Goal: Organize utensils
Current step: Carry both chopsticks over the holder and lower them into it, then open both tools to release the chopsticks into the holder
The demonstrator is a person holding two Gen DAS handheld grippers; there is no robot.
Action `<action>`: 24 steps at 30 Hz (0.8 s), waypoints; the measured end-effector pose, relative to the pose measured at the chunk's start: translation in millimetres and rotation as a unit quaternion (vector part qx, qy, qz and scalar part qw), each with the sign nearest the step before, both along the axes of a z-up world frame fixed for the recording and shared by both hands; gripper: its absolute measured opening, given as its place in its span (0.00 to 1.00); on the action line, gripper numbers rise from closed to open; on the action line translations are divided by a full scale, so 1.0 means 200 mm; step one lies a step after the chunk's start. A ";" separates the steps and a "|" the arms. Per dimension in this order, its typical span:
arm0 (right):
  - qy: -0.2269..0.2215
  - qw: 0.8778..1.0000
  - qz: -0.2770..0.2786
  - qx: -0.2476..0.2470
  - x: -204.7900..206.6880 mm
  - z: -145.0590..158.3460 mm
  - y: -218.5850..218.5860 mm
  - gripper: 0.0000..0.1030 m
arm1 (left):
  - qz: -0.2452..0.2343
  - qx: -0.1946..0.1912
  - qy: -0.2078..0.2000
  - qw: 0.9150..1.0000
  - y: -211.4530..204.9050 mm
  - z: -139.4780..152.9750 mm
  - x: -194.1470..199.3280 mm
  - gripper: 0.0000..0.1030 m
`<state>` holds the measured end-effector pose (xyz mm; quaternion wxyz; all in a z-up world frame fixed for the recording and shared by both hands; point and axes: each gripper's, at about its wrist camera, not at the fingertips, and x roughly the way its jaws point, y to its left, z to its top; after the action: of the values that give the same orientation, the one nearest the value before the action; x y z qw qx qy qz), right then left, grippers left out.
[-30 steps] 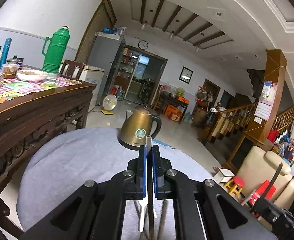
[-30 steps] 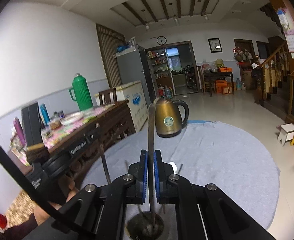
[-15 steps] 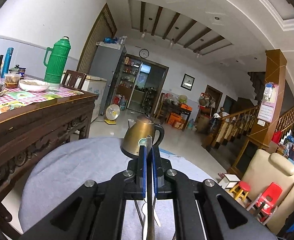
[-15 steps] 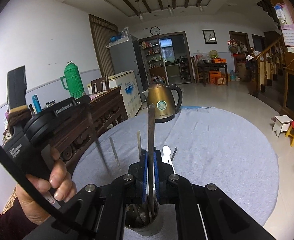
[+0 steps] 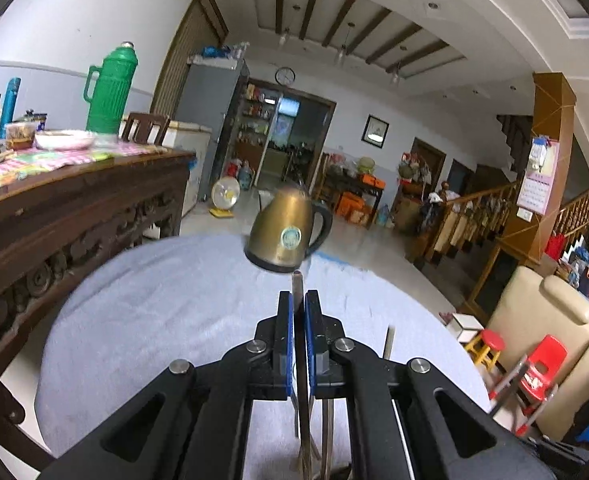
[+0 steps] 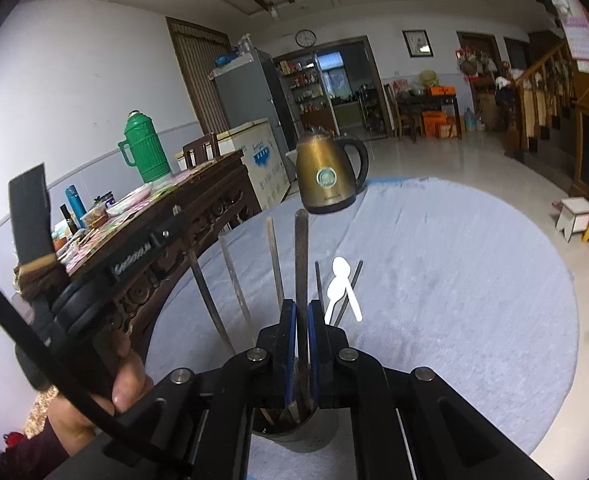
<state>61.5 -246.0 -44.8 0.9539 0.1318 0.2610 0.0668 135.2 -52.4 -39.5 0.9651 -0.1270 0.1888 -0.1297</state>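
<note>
— What's the risk here?

— Each hand has a utensil pinched. The right gripper [image 6: 302,344] is clamped on a dark stick [image 6: 301,280] whose lower end sits in the metal cup [image 6: 294,436], near the table's near edge. Let go crooked and it could knock the other sticks [image 6: 274,264] or tip the cup.

— And the left?

— The left gripper [image 5: 299,344] grips a thin utensil [image 5: 297,284]; its lower end is hidden, probably above that cup. Beyond, spoons [image 6: 340,284] lie mid-cloth; the kettle [image 6: 328,172] stands at the far edge.
</note>
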 end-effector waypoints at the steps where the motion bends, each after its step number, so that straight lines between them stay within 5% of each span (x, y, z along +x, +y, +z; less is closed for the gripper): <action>1: 0.003 1.000 -0.002 0.005 0.00 -0.01 -0.01 0.07 | 0.000 -0.001 0.003 1.000 0.00 -0.01 0.00 0.06; 7: 0.022 0.998 -0.015 0.049 0.03 -0.05 -0.09 0.12 | -0.001 -0.004 0.023 1.000 0.04 -0.06 -0.04 0.07; 9: 0.027 0.998 -0.024 0.060 0.03 -0.06 -0.12 0.43 | -0.003 0.003 0.029 1.000 0.04 -0.07 -0.06 0.08; 11: 0.025 0.997 -0.032 0.068 0.02 -0.07 -0.14 0.61 | -0.007 0.015 0.032 0.999 0.04 -0.08 -0.08 0.15; 15: 0.010 0.996 -0.044 0.073 -0.03 -0.06 -0.21 0.61 | -0.003 0.027 0.030 0.999 0.07 -0.08 -0.14 0.47; 24: 0.027 0.991 -0.075 0.112 -0.07 -0.13 -0.36 0.61 | 0.014 0.056 0.027 0.998 0.12 -0.08 -0.25 0.65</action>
<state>46.7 -318.4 -70.1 0.9281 0.2583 0.2672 0.0204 85.0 -28.0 -55.3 0.9670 -0.0793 0.2197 -0.1016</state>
